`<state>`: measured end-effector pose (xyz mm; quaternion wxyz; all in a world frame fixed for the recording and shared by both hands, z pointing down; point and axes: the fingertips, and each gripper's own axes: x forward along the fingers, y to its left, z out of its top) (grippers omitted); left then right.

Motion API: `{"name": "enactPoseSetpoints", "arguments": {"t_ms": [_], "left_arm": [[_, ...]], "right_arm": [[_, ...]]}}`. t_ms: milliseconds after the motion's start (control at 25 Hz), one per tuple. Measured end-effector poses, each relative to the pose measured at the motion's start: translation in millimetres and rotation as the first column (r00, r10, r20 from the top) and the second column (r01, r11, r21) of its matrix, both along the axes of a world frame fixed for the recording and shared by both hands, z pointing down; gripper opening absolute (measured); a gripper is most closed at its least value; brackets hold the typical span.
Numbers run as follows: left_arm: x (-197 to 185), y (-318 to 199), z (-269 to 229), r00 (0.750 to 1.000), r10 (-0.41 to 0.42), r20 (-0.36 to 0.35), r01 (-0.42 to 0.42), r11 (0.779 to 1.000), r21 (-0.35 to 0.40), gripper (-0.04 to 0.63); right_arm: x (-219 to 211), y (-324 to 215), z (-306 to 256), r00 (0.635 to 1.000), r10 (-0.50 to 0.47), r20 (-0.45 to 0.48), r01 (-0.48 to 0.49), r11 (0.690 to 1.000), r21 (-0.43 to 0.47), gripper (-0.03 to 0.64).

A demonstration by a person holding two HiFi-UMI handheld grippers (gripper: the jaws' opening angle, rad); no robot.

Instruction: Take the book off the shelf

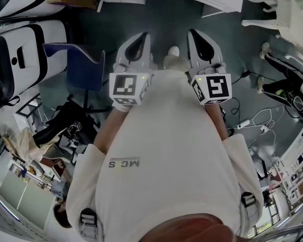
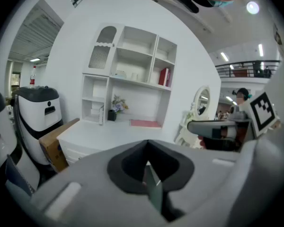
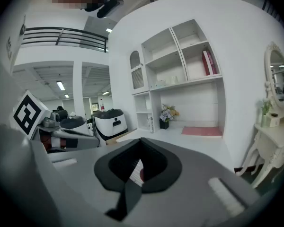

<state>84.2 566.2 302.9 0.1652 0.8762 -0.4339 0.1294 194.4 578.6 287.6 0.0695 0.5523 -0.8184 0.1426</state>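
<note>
Book (image 2: 164, 76): red, roughly upright in top-right cubby of shelf unit (image 2: 155, 56), well away from both tongs. L gripper (image 2: 148, 163) + R gripper (image 3: 138, 161) both closed, nothing in them, held close to torso. Risk imo: going in w/ jaws unopened shoves book back or tips it. High reach over desk (image 2: 99, 134) could clip flower pot (image 2: 113, 110).
</note>
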Motion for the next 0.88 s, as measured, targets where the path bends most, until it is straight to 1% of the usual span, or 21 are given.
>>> {"name": "enactPoseSetpoints", "arguments": {"t_ms": [240,440,680,880], "left_arm": [[18,4,-7,1.000,-0.020,0.014,0.020,1.000,-0.004,0.000],[35,2,-10,0.997,-0.061,0.038,0.061,0.998,-0.002,0.000],[62,1,-3,0.993,-0.098,0.059,0.098,0.995,0.005,0.000],[77,-3,7,0.987,-0.148,0.056,0.150,0.988,-0.033,0.000]], "right_arm": [[20,6,3,1.000,-0.009,0.019,0.010,0.999,-0.035,-0.011],[47,-4,7,0.995,-0.017,0.103,0.022,0.999,-0.048,-0.009],[80,-18,17,0.991,-0.024,0.130,0.030,0.999,-0.041,-0.008],[92,-23,18,0.987,-0.065,0.145,0.072,0.996,-0.045,-0.008]]}}
